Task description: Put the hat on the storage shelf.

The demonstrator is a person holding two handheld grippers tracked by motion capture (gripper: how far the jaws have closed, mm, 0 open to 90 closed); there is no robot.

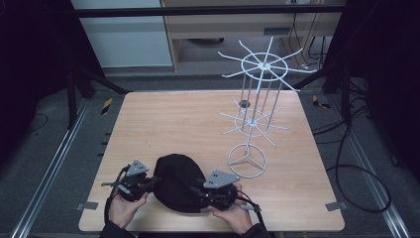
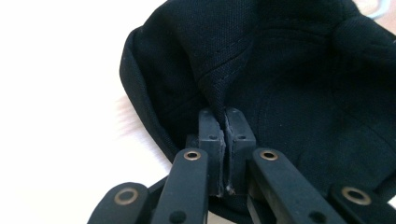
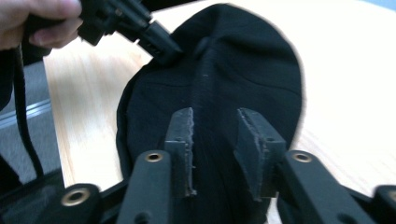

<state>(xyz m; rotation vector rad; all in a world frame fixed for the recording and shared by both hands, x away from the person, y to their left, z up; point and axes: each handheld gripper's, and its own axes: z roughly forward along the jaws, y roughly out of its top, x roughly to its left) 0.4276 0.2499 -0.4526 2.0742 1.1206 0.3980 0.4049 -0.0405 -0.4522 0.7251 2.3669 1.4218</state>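
Risk, left grip: left hand-held gripper [image 2: 223,140] pinches just a thin fold of the black cap [image 1: 177,181]; a small bite on soft cloth, so I judge it could slip out if pulled.
Risk, right side: right hand-held gripper [image 3: 219,140] has jaws spread, cap fabric between them but pads not pressing; if the cap gets lifted now it would prob. hang from one point & sag or twist.
Risk, far: wire rack [image 1: 257,106] stands light on a thin ring base; a knock w/ cap or gripper could tip it.
Cap location: near edge of desk [image 1: 163,119], crown up, between both grippers, apart from rack.
Left hand [image 1: 126,208]: low at desk's near edge, gripper pointing in toward cap's left side.
Right hand [image 1: 233,215]: low, mirrored, gripper angled in at cap's right side.
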